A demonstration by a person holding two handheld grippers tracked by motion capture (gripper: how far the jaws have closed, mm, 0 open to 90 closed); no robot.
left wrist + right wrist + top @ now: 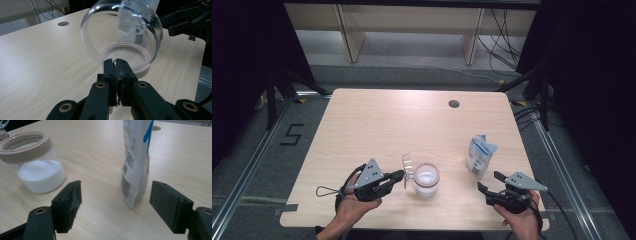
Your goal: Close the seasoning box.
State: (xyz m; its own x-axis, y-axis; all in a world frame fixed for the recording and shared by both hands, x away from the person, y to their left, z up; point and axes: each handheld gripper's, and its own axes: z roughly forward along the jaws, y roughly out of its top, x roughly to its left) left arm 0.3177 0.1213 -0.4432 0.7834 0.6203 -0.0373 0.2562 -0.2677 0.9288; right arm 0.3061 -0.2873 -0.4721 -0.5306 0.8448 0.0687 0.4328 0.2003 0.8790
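High view shows a pale wooden table (pixel 377 125) with a round cable hole (pixel 454 104) near its far edge. A white and blue standing pouch (pixel 480 155) is seen on the right part of the table, just beyond the right gripper (pixel 490 182), and nothing is seen between that pouch and the clear round jar with a beige collar (pixel 427 179), which stands near the front edge at the middle and is partly filled with white powder (pixel 41 175).

A clear domed plastic lid (pixel 407 169) is held tilted on edge just left of the jar by the left gripper (pixel 402 175). In the left gripper view the two black jaws are pressed together on the lower rim of the lid (pixel 120 32), with the jar's open mouth right behind it and the pouch farther off.

In the right gripper view the right gripper's jaws are spread wide and nothing is held; the pouch (pixel 136 162) stands upright beyond them, slightly right of the middle of the gap, untouched by either pad, and the jar is seen to the far left.
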